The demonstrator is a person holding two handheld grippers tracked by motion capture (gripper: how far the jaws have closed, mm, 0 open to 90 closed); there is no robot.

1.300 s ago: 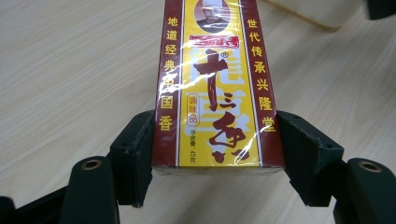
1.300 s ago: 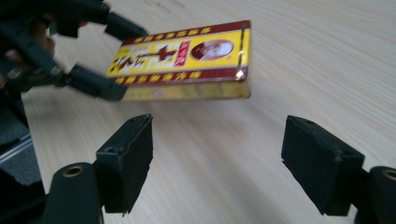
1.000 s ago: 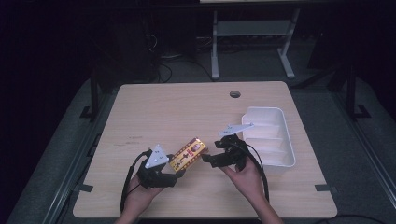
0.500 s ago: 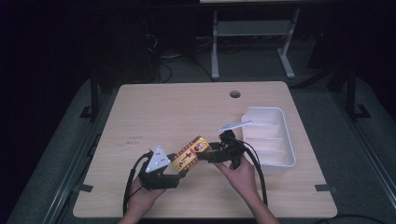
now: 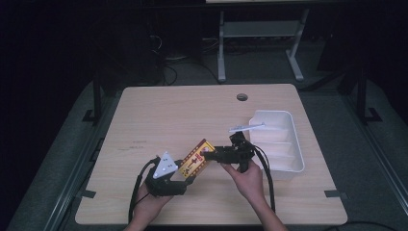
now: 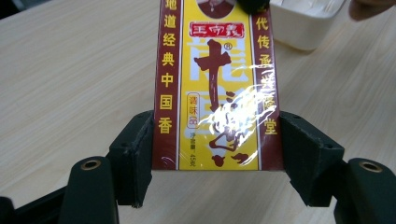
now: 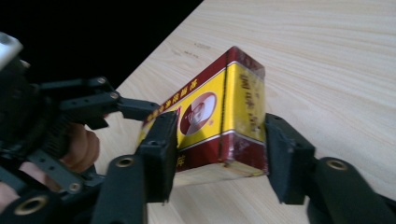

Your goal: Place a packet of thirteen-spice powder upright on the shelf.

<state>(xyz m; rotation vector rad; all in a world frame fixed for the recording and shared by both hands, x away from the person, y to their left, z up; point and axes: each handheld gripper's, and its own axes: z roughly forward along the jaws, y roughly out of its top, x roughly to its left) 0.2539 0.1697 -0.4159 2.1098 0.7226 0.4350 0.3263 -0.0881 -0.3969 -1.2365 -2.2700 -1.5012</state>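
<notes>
A yellow and dark red box [image 5: 195, 160] with Chinese print is held just above the table between both grippers. My left gripper [image 5: 186, 174] grips its near end. In the left gripper view the box [image 6: 217, 93] fills the gap, and the left gripper [image 6: 217, 161] has both jaws pressed on its long sides. My right gripper [image 5: 210, 154] reaches in from the right onto the far end. In the right gripper view the box [image 7: 219, 126] sits between the jaws of the right gripper [image 7: 219, 161], which touch both sides.
A white divided tray [image 5: 294, 126] stands at the table's right side, just behind the right hand; its corner [image 6: 303, 23] appears in the left gripper view. The wooden table [image 5: 183, 115] has a cable hole [image 5: 242, 97] near its far edge.
My right gripper has moved left from beside the tray to the box's far end and closed around it. The left gripper keeps hold of the box, shifted slightly.
</notes>
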